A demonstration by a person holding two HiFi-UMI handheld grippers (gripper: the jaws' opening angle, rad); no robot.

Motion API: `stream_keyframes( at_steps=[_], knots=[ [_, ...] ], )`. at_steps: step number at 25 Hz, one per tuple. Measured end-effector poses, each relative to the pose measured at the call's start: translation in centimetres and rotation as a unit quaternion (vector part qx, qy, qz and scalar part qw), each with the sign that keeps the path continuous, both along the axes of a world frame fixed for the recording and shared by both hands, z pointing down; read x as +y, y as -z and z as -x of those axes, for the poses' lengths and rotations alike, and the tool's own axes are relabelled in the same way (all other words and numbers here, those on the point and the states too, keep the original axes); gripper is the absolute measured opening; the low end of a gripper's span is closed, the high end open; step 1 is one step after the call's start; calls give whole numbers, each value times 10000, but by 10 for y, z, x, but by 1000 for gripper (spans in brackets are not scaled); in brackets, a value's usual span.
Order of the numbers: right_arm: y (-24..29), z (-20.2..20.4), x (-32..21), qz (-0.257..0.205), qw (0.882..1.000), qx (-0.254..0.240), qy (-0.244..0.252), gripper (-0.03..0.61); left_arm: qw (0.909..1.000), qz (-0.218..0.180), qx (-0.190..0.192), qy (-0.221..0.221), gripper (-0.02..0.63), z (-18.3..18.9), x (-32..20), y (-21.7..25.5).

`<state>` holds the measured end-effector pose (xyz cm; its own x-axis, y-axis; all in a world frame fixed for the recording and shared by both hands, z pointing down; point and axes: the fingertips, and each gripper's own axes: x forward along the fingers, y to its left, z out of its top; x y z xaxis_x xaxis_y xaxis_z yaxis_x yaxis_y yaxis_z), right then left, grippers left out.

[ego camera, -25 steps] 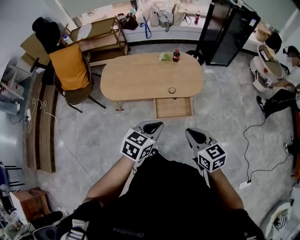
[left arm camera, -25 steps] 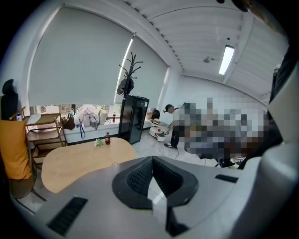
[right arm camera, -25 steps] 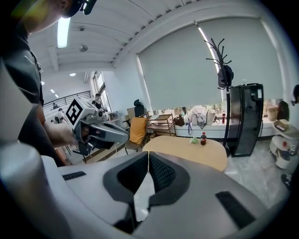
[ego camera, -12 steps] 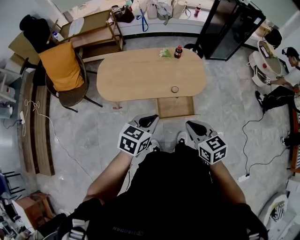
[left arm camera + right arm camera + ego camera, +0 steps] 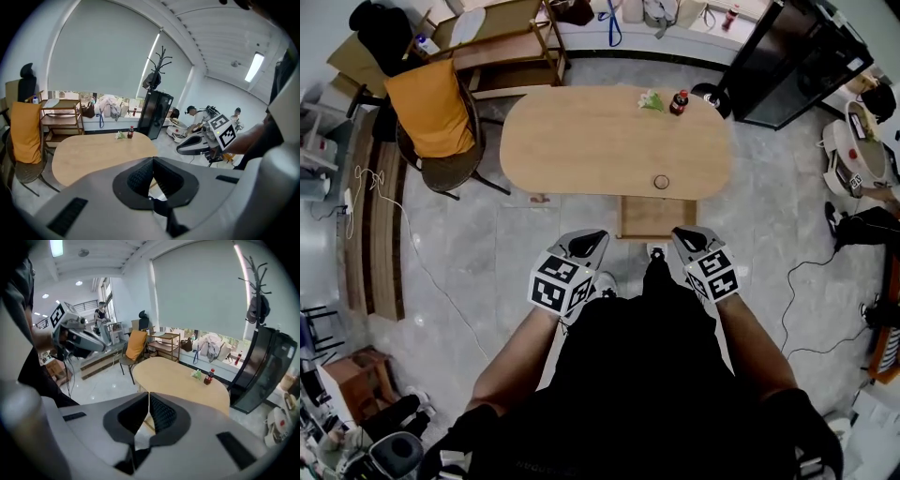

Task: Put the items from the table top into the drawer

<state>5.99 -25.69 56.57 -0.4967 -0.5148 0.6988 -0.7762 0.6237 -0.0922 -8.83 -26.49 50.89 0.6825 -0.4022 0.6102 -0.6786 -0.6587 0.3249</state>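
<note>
Task barely begun, by the look of it. Bottle [image 5: 679,101] and small green bundle [image 5: 651,99] on table [image 5: 581,141], far edge; round item [image 5: 661,182] near its front edge. Drawer [image 5: 654,217] pulled out below table's front, no item visible inside. Left gripper [image 5: 589,236] and right gripper [image 5: 685,233] short of table, jaws pressed together, nothing held. All three items left to move.
</note>
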Motion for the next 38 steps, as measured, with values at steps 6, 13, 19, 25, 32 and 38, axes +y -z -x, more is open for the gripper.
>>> stream_keyframes(
  at_steps=[6, 13, 19, 25, 32, 38],
  knots=[
    [-96, -28, -68, 388, 9956, 633, 567, 5, 9976, 403, -354, 442, 5, -13, -39, -38],
    [-222, -48, -140, 956, 9817, 1143, 1185, 6, 9894, 976, -596, 892, 5, -41, -85, -94],
    [-318, -50, -173, 1273, 9659, 1527, 1661, 11, 9768, 1588, -837, 1172, 5, -46, -92, -148],
    [-388, -48, -182, 1502, 9477, 1938, 2046, 54, 9666, 1866, -885, 1515, 5, -35, -91, -186],
    [-404, -46, -179, 1413, 9394, 2180, 2235, 36, 9638, 2113, -828, 1396, 5, -40, -74, -206],
    [-398, -46, -176, 1254, 9437, 2171, 2159, 23, 9658, 2110, -833, 1252, 5, -37, -76, -209]
  ],
)
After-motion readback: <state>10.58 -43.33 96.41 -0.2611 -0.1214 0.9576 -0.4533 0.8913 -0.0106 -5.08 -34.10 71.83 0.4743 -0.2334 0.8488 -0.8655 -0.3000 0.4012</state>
